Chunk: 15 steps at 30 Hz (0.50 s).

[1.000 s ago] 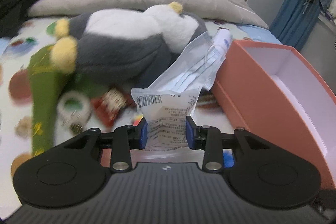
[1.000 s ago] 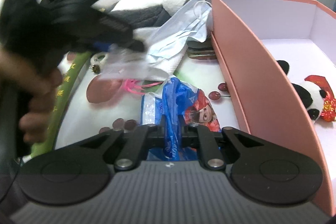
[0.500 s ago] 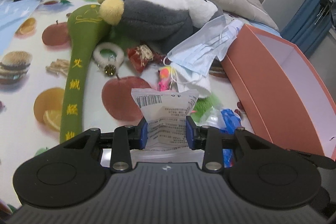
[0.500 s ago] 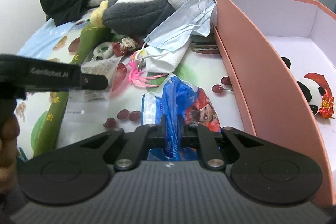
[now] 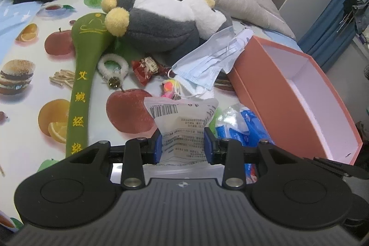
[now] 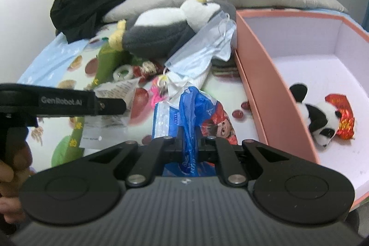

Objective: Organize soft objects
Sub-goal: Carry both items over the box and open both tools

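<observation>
step: both loads lifted off bed, box next | L gripper [image 5: 182,145] clamped on white pouch [image 5: 182,117] | R gripper [image 6: 191,144] pinching blue bag [image 6: 186,112] beside pink box [image 6: 265,75] | next: swing bag over wall, let go

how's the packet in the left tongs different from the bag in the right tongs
The clear packet in the left tongs is see-through white with a barcode and small print; the blue bag in the right tongs is blue plastic with a cartoon face. The packet is held across its width, the tongs standing part open; the blue bag is pinched into a thin fold, the tongs nearly shut. Both are soft plastic packaging, gripped and outside the pink box.
</observation>
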{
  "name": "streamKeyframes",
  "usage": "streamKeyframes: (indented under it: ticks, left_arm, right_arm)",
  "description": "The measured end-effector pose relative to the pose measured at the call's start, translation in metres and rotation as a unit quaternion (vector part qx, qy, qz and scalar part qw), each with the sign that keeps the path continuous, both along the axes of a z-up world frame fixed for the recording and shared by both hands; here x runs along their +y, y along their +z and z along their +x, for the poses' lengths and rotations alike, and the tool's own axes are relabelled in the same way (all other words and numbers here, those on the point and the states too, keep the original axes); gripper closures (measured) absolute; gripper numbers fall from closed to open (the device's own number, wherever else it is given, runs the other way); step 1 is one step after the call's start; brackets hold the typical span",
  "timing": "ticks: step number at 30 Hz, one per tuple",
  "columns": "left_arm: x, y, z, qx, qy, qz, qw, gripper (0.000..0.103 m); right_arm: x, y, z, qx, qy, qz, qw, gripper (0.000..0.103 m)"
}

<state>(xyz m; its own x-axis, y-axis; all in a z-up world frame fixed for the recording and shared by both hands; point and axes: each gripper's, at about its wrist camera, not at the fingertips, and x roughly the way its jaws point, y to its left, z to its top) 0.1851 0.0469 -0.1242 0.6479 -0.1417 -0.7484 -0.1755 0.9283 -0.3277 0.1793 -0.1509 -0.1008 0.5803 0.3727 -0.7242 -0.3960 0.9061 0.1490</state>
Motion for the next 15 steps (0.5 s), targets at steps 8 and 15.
streamKeyframes:
  ticks: [8, 15]
  left_arm:
    - [0.005, 0.037, 0.012, -0.021, -0.008, -0.027, 0.9994, 0.062]
    - [-0.013, 0.092, 0.032, -0.067, -0.035, -0.011, 0.9971, 0.062]
  right_arm:
    - [-0.006, 0.051, 0.007, -0.05, -0.004, 0.008, 0.999, 0.093]
    - [-0.022, 0.1, 0.02, -0.1, -0.018, 0.013, 0.995, 0.093]
